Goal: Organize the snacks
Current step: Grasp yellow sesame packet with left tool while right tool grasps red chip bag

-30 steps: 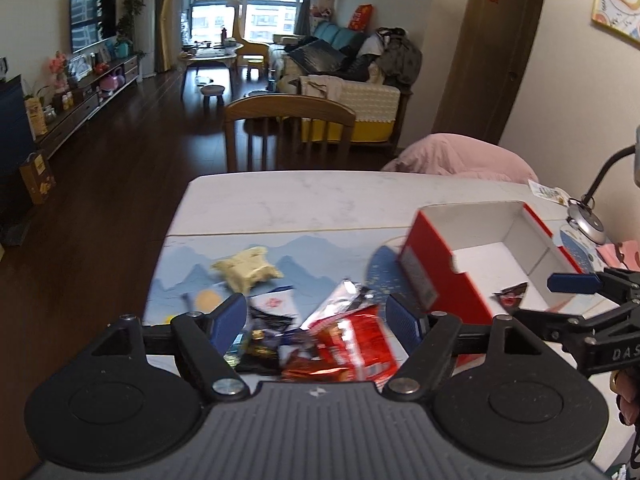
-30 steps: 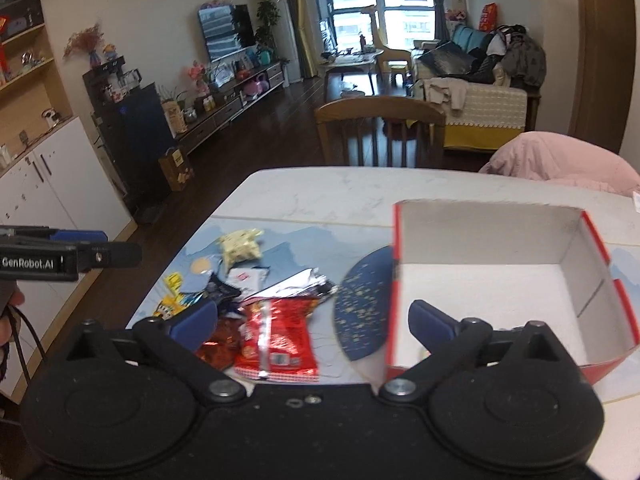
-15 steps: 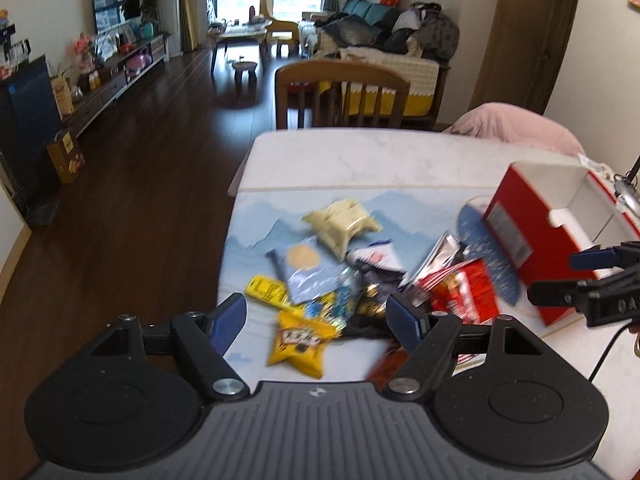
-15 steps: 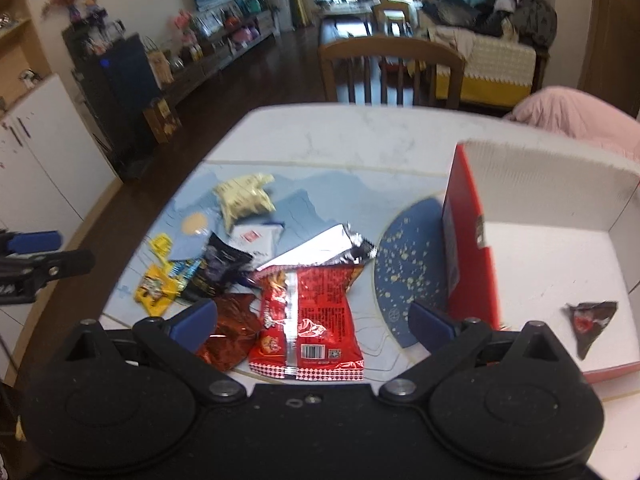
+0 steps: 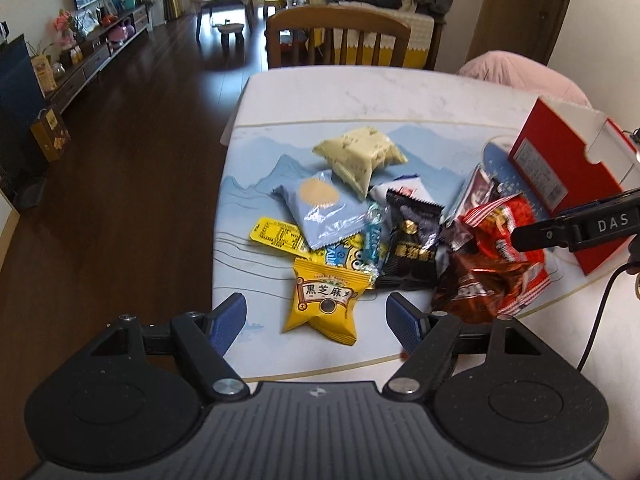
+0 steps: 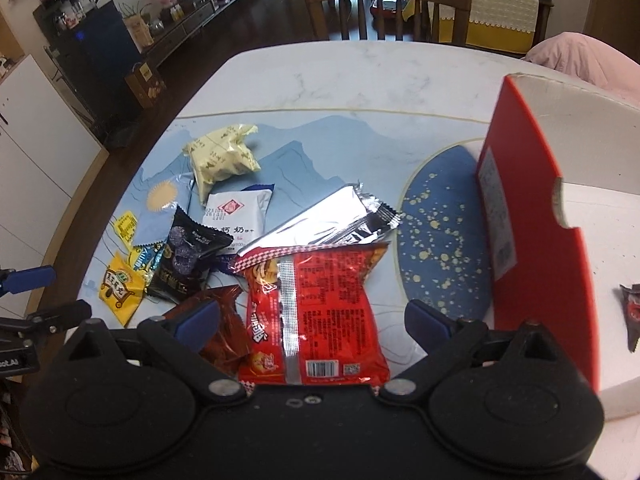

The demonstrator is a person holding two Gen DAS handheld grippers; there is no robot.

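Observation:
A pile of snack packets lies on a blue landscape mat. My left gripper (image 5: 317, 320) is open above the pile's near left end, with a yellow packet (image 5: 324, 304) showing between its fingers, untouched. My right gripper (image 6: 314, 322) is open too, and it hovers over a big red packet (image 6: 316, 304) beside a dark red foil packet (image 6: 224, 320). A red box (image 6: 536, 216) with a white inside stands open to the right. It holds one small dark packet (image 6: 632, 312). A cream packet (image 5: 360, 156), a light blue one (image 5: 324, 208) and a black one (image 5: 410, 244) lie further out.
The white marble table (image 5: 360, 92) ends close to the pile's left side, above a dark wood floor. A wooden chair (image 5: 338, 28) stands at the far edge and a pink cushion (image 5: 520, 76) at the far right. A silver packet (image 6: 320, 220) lies behind the red one.
Both grippers have come down towards the pile and tilted lower. The left view has shifted left until the yellow packet sits between its fingers. The right one now frames the red packet. Both have stayed open.

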